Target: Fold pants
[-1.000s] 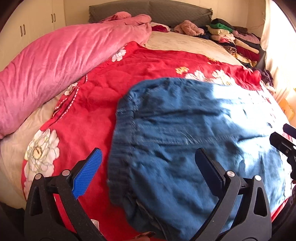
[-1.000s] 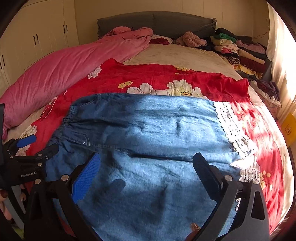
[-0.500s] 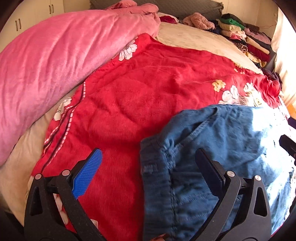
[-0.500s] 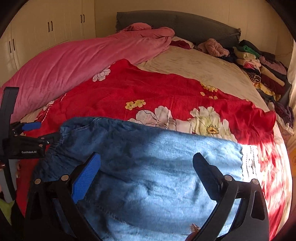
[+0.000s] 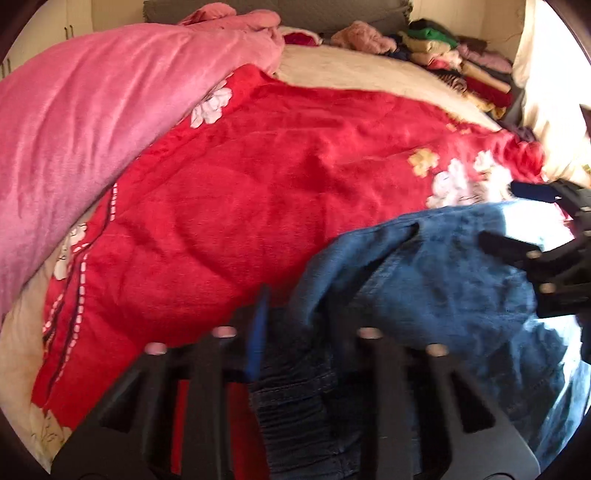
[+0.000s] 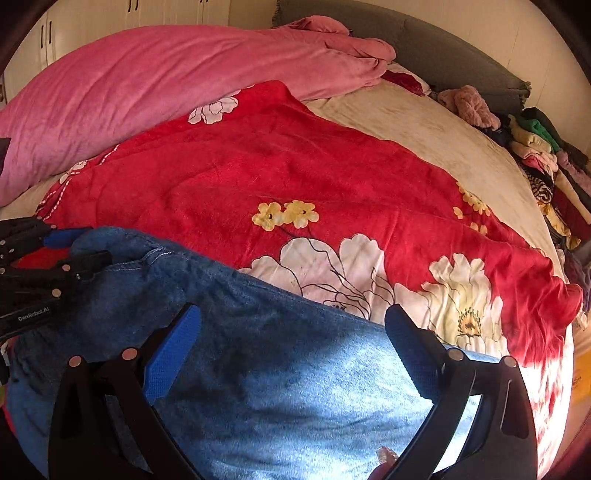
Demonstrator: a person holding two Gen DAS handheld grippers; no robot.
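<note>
Blue denim pants [image 6: 295, 398] lie spread on a red floral blanket [image 6: 295, 166], partly in sunlight. In the left wrist view my left gripper [image 5: 295, 306] has the gathered waistband corner of the pants [image 5: 424, 288] between its jaws, which are closing; the picture is blurred. From the right wrist view the left gripper [image 6: 92, 245] pinches that denim corner at the far left. My right gripper [image 6: 293, 317] hovers over the far edge of the pants, jaws wide open with nothing gripped. It also shows at the right edge as the right gripper [image 5: 517, 218].
A pink quilt [image 6: 166, 85] is heaped along the left of the bed. Folded clothes [image 6: 546, 162] are stacked at the far right beside a grey headboard [image 6: 443, 48]. A beige sheet [image 6: 424, 125] lies beyond the blanket. Wardrobe doors [image 6: 92, 18] stand behind.
The left gripper's jaws went from wide open to nearly together on the waistband corner. Both grippers shifted left across the pants, and the denim corner has bunched up.
</note>
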